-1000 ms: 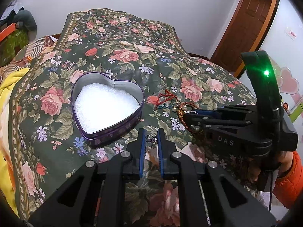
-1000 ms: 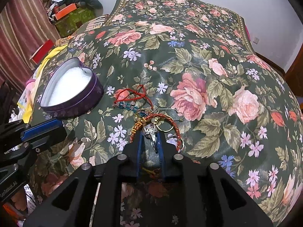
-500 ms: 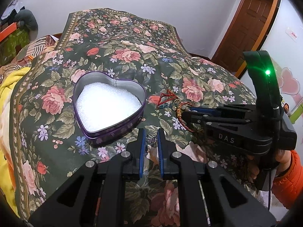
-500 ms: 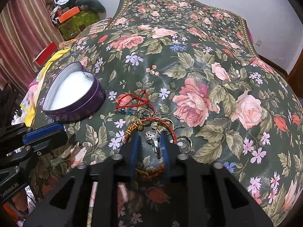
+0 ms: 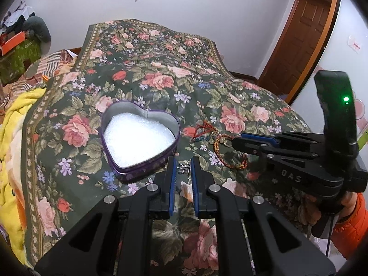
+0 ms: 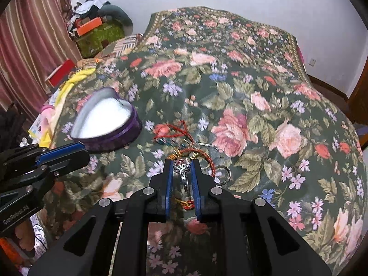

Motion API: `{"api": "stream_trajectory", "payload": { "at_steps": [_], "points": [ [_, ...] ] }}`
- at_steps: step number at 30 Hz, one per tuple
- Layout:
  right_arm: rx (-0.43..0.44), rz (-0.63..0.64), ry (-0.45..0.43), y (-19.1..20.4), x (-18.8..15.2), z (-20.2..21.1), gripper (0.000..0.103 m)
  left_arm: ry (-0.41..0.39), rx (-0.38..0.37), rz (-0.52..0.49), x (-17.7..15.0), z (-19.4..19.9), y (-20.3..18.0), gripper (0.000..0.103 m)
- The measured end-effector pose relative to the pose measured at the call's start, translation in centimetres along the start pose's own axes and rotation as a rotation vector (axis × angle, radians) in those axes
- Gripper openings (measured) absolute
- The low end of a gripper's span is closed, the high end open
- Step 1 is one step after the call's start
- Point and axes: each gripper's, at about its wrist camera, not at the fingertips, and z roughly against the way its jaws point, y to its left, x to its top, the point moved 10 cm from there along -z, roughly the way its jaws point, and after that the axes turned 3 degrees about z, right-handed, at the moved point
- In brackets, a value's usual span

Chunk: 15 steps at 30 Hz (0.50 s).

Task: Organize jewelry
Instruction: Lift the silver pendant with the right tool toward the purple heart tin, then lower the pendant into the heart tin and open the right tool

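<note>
Up close, my right gripper (image 6: 181, 169) is pinched around a silver ring with a pink stone (image 6: 182, 164), raised just above a tangle of red and gold braided cords (image 6: 195, 153) lying on the floral bedspread (image 6: 253, 92). My left gripper (image 5: 182, 168) holds a small silver trinket (image 5: 183, 168) in a narrow gap between its blue pads (image 5: 171, 184), just beside the near wall of a purple heart-shaped tin (image 5: 128, 172) lined with white foam, which sits left of the cords.
</note>
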Motion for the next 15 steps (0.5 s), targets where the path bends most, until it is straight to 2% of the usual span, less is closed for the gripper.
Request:
{"api": "stream_trajectory", "payload": {
  "at_steps": [15],
  "points": [
    [0.093, 0.031, -0.148, 4.1, 5.4, 3.0, 0.014, -0.103, 0.044, 0.025, 3.5, 2.6, 2.3, 0.011]
  ]
}}
